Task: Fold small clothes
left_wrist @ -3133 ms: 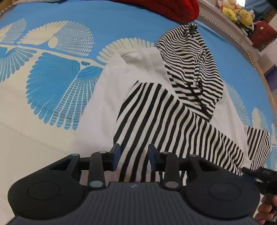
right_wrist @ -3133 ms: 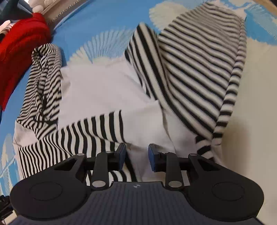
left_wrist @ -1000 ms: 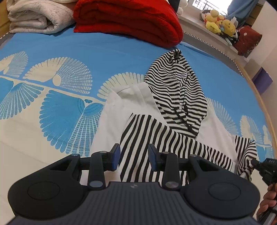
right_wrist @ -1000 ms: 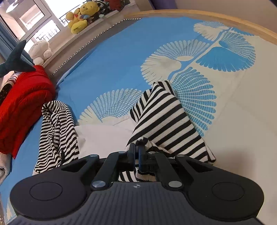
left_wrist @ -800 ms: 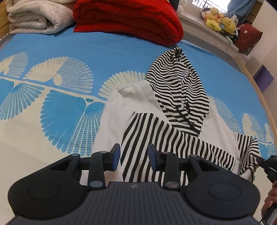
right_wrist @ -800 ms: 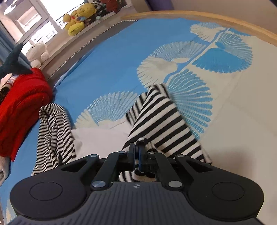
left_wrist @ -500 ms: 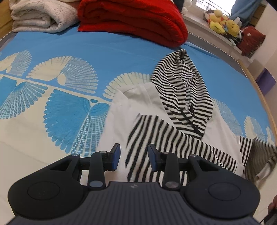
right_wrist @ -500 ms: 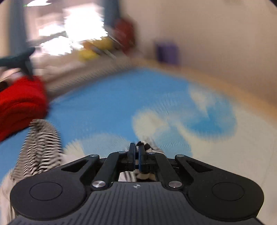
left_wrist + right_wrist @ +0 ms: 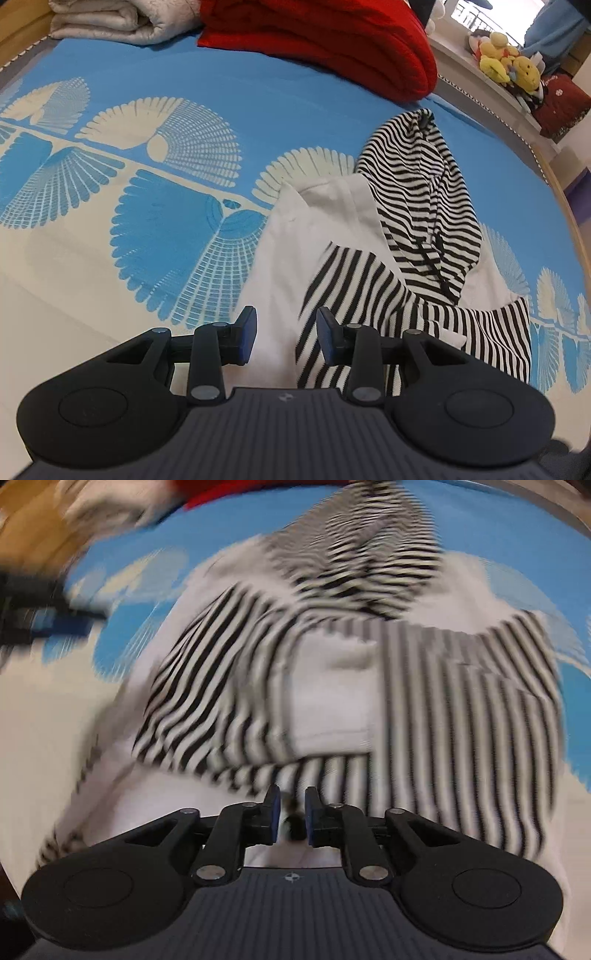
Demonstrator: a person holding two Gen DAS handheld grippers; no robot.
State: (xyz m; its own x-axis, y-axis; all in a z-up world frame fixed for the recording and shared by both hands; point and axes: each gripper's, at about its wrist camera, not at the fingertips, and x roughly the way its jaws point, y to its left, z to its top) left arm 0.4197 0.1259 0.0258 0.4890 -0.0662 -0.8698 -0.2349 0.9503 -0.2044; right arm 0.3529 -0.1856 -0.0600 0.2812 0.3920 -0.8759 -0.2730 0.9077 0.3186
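Since the frame one second earlier, the right gripper (image 9: 292,816) has swung from a view along the bed toward the window to a view down onto the hoodie (image 9: 332,686), and its jaws, then clamped on the striped right sleeve, have just been opening. They now stand a narrow gap apart. A small dark scrap of fabric shows between the fingers (image 9: 272,814), but heavy motion blur leaves it unclear whether the pads touch it.

The right sleeve (image 9: 480,720) now lies folded across the white body of the hoodie, beside the left sleeve (image 9: 221,701), which also crosses the front.

The left gripper (image 9: 283,334) points steeply down over the lower edge of the hoodie (image 9: 314,236). Its jaws stand moderately apart with nothing held; white fabric and the edge of the striped left sleeve (image 9: 362,291) show below the gap. It has shifted slightly, with the same opening as before.

The hoodie lies flat on the blue patterned bed sheet (image 9: 147,229), its striped hood (image 9: 417,184) pointing toward a folded red blanket (image 9: 332,40). A folded pale blanket (image 9: 122,18) lies beside the red one. Plush toys (image 9: 509,70) sit on the sill beyond the bed.
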